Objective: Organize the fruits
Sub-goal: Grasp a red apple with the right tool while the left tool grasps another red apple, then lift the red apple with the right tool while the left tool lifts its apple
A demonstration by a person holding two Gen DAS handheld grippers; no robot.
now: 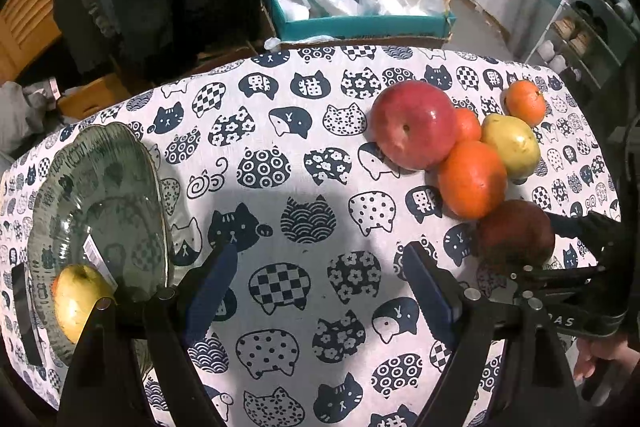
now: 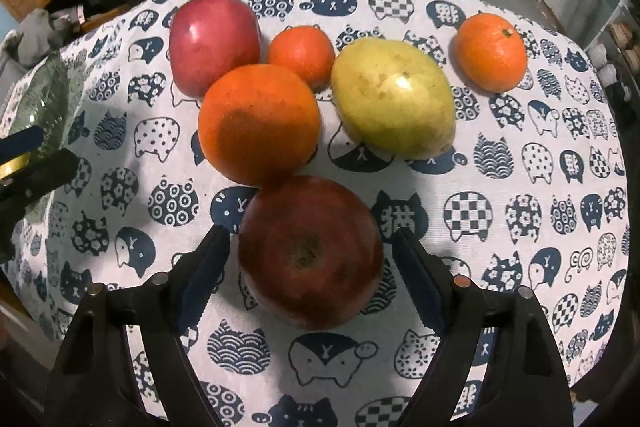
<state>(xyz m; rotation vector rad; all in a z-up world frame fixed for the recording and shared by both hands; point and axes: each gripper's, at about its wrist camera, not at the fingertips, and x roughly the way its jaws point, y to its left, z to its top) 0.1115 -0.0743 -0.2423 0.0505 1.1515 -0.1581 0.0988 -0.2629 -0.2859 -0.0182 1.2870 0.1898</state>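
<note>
Left wrist view: the left gripper point(image 1: 320, 287) hangs over a table draped in a cat-print cloth point(image 1: 280, 131), its jaws spread with only bare cloth between them. A glass dish point(image 1: 100, 195) sits at the table's left edge, holding a yellow apple point(image 1: 76, 301) against its near rim. Toward the right edge the other fruit lies clustered: a red apple point(image 1: 414, 125), a big orange point(image 1: 472, 179) touching it, a small orange point(image 1: 467, 125) behind, a pear point(image 1: 510, 145), a third orange point(image 1: 525, 103) apart near the far edge, and a dark apple point(image 1: 516, 237) nearest. The right gripper point(image 1: 560, 279) reaches in beside that dark apple. A teal box point(image 1: 360, 23) stands beyond the far edge.

Right wrist view: the right gripper point(image 2: 310, 267) is tipped steeply down, its jaws spread to either side of the dark apple point(image 2: 310, 251), the blue pads point(image 2: 204, 267) just clear of its skin. The apple rests on the cloth point(image 2: 520, 187), touching the big orange point(image 2: 258, 123) behind it. Beyond lie the red apple point(image 2: 214, 45), small orange point(image 2: 302, 53), pear point(image 2: 394, 99) and lone orange point(image 2: 492, 53). The dish point(image 2: 44, 95) shows at the left edge.
</note>
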